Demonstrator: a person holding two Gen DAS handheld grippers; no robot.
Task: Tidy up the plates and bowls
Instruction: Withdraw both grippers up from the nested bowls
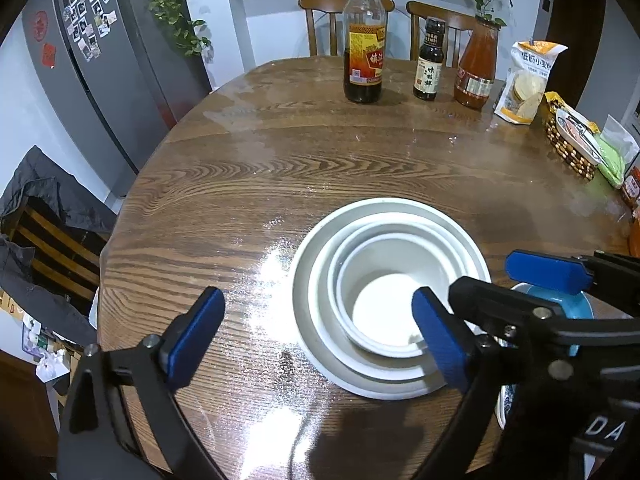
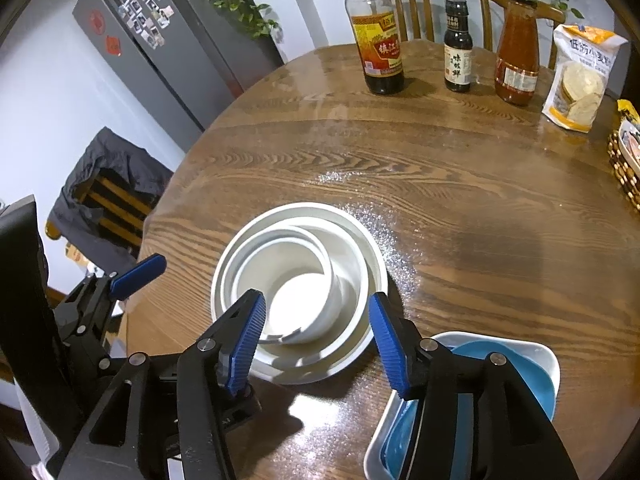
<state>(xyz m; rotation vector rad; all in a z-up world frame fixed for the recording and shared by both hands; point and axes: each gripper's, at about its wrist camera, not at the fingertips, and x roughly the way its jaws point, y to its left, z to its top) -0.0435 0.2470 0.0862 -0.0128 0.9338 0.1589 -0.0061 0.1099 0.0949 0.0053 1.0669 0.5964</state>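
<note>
While nested white bowls (image 1: 390, 300) sit on table (image 1: 240, 184) | left gripper (image 1: 316, 338) fingers spread | right gripper (image 2: 316, 344) fingers spread, empty

Right claw (image 2: 316, 332) gapes over nested white bowls (image 2: 298, 304) on the table (image 2: 460, 220); blue plate (image 2: 520, 372) sits in a white dish (image 2: 554, 364) beside.

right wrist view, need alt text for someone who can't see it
The open right gripper hovers over nested white bowls on a round wooden table, with a blue dish in a white tray at lower right. Three bottles and a snack bag stand at the far edge; the left gripper shows at left.
</note>
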